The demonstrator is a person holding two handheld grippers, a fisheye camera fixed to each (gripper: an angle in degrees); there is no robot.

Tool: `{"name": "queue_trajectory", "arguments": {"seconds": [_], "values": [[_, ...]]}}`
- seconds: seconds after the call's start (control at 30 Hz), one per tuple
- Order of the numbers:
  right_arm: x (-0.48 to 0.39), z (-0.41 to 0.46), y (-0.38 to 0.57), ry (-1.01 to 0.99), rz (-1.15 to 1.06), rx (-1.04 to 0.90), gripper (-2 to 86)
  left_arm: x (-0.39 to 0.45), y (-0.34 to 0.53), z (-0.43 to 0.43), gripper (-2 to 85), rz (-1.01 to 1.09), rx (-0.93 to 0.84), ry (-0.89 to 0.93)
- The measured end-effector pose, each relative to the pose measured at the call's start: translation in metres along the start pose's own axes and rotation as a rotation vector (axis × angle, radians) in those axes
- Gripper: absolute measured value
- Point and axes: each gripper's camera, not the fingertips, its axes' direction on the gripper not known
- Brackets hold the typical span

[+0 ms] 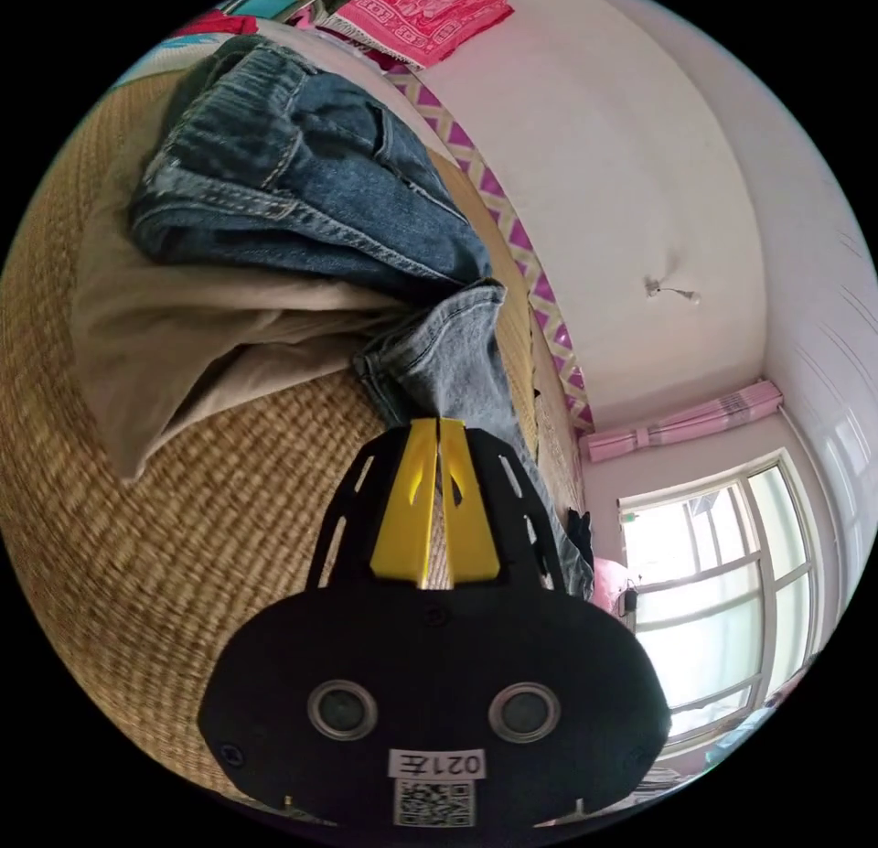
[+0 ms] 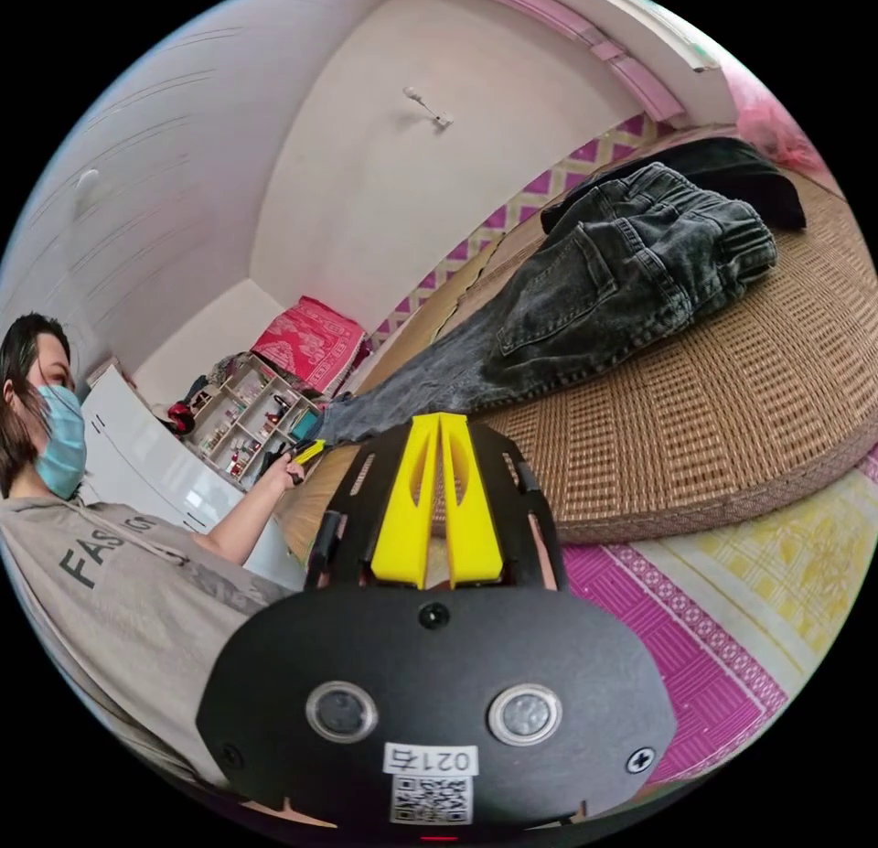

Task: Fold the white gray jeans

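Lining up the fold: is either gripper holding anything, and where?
Left gripper looks shut on the gray jeans at a leg end; right gripper is shut on nothing.

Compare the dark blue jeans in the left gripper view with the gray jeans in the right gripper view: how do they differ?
The dark blue jeans lie bunched on a beige garment; the gray jeans lie stretched out flat. The blue pair is deep indigo, the gray pair washed charcoal. Both rest on the woven mat.

Faded grey jeans (image 2: 585,290), tan woven mat (image 2: 732,409), yellow jaws.
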Motion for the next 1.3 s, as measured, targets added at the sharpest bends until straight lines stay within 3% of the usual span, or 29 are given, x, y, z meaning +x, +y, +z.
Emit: {"name": "queue_trajectory", "arguments": {"seconds": [0.27, 0.43, 0.57, 0.73, 0.87, 1.0, 1.07, 1.2, 1.3], "values": [[0.021, 0.016, 0.043, -0.029, 0.019, -0.028, -0.6, -0.042, -0.013, -0.004, 1.5, -0.094, -0.009, 0.128], [0.027, 0.023, 0.069, -0.037, 0.021, -0.022, -0.6, -0.015, -0.007, -0.028, 10.9, -0.063, -0.021, 0.133], [0.03, 0.031, 0.088, -0.046, 0.021, -0.024, -0.6, 0.023, -0.013, -0.036, 13.4, -0.093, -0.012, 0.052], [0.031, 0.039, 0.109, -0.046, 0.025, -0.019, -0.6, 0.082, -0.042, -0.031, 13.1, -0.097, 0.029, -0.18], [0.031, 0.045, 0.124, -0.049, 0.026, -0.013, -0.6, 0.116, -0.06, -0.022, 12.1, -0.127, 0.047, -0.225], [0.031, 0.048, 0.138, -0.061, 0.027, -0.003, -0.7, 0.131, -0.059, -0.023, 2.7, -0.151, 0.113, -0.119], [0.03, 0.05, 0.143, -0.064, 0.027, -0.001, -0.7, 0.14, -0.056, -0.032, -0.1, -0.159, 0.16, 0.06], [0.031, 0.05, 0.153, -0.088, 0.025, 0.012, -0.7, 0.225, -0.059, -0.051, -0.8, 0.008, 0.168, 0.086], [0.031, 0.048, 0.159, -0.107, 0.022, 0.025, -0.7, 0.352, -0.042, -0.051, -0.9, 0.293, 0.152, 0.062]]}}
